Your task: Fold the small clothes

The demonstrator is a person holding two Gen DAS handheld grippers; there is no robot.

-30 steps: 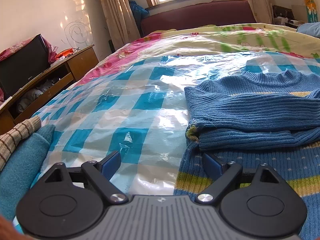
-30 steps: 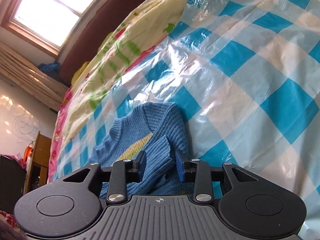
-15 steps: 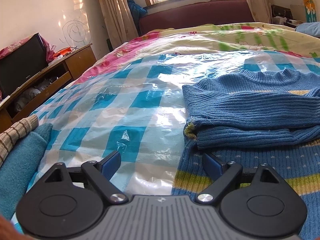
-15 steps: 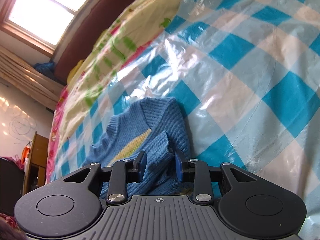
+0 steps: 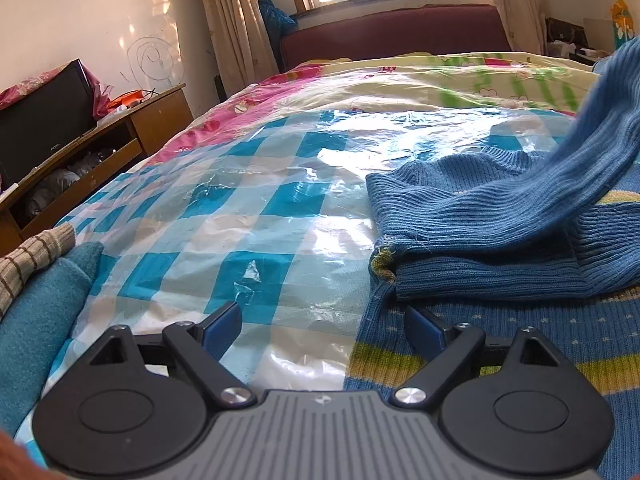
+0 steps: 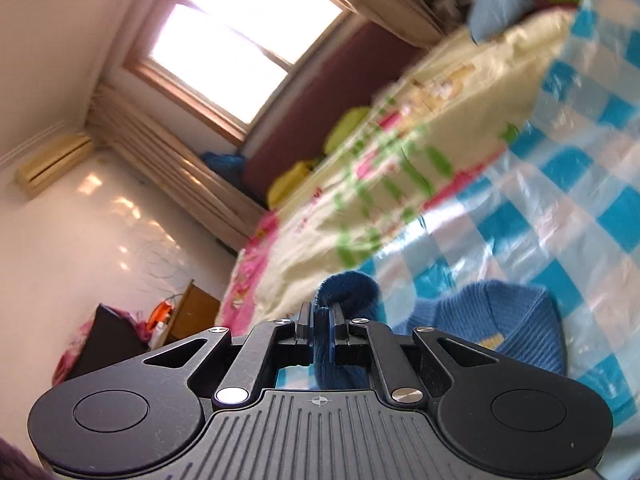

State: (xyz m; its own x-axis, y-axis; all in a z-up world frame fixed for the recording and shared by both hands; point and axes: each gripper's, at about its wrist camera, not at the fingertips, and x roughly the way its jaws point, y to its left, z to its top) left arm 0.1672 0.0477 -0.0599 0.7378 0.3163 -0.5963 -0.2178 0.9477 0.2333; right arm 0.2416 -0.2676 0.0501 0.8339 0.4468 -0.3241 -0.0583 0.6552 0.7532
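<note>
Two views. Left wrist: the left gripper (image 5: 322, 326) gapes wide over the sweater (image 5: 500, 236) hem on the bed's checkered plastic sheet (image 5: 248, 216); a teal cloth (image 5: 36, 320) lies left. Right wrist: the right gripper (image 6: 319, 320) pinches a raised sleeve (image 6: 348, 292), a detail hidden from the left.

Blown-out window (image 6: 236, 50) backlight; glare on plastic sheet (image 5: 340, 160); right view motion-blurred.

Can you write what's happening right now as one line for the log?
step: folding sleeve | right gripper: shut on blue sweater sleeve, lifted | left gripper: open, at hem
</note>
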